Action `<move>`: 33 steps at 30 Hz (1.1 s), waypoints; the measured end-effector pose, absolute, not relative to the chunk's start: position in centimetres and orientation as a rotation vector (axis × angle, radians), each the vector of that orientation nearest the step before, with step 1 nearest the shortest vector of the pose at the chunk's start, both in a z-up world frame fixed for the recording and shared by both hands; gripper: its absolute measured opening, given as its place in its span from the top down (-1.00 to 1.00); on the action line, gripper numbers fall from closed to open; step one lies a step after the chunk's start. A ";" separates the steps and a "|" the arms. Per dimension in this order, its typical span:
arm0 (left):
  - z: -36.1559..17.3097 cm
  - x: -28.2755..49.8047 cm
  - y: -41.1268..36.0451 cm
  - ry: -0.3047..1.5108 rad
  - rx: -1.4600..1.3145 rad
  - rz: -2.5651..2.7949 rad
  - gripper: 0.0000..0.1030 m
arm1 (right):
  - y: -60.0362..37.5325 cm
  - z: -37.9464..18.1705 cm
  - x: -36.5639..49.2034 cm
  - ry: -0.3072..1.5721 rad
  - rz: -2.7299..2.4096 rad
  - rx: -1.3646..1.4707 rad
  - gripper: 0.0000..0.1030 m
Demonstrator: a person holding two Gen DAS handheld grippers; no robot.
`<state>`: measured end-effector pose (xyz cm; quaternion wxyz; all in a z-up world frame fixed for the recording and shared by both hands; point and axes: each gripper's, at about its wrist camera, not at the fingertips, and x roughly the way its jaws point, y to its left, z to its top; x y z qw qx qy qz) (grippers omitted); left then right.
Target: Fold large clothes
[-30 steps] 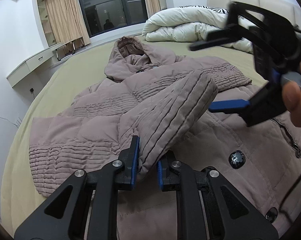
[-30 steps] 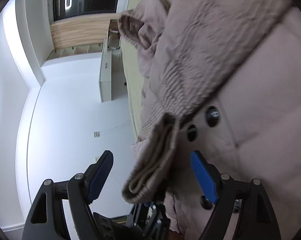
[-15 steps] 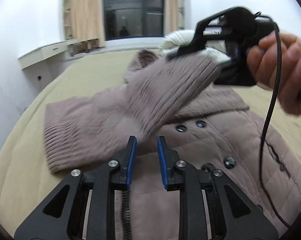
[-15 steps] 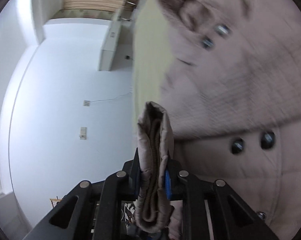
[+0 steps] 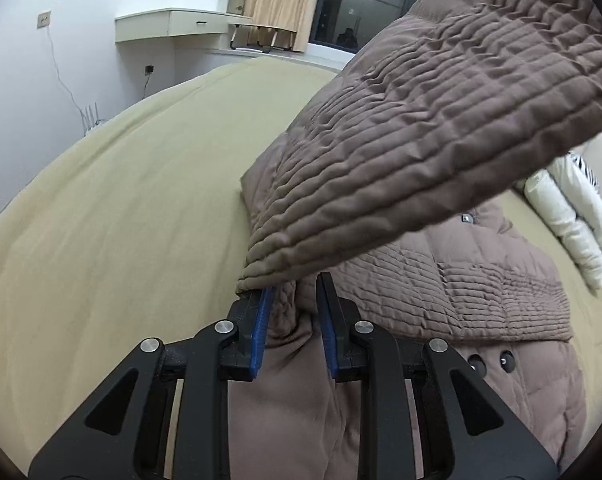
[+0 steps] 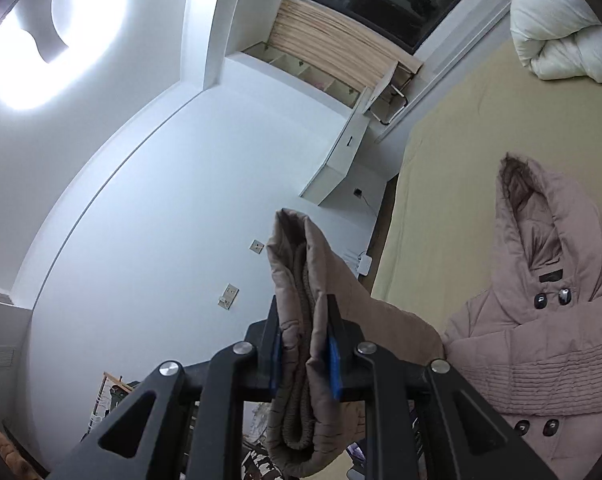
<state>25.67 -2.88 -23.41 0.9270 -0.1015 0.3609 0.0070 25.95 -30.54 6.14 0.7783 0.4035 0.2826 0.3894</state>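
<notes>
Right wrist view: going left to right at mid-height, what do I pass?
Ceiling light → white wall → wall-mounted desk → held cuff in the right gripper → beige bed → coat hood.

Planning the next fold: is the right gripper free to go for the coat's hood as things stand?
Probably not: the right gripper is shut on the sleeve cuff, so its jaws are occupied. The hood itself lies uncovered on the bed.

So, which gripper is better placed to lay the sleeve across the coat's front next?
Probably the right gripper: it is shut on the sleeve's cuff, raised free over the coat. The left gripper grips fabric low at the sleeve's base, acting more as an anchor.
</notes>
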 end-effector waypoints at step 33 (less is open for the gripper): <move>-27.2 39.1 -6.6 0.888 0.115 -0.023 0.57 | -49.4 -25.3 28.3 0.846 0.177 0.985 0.60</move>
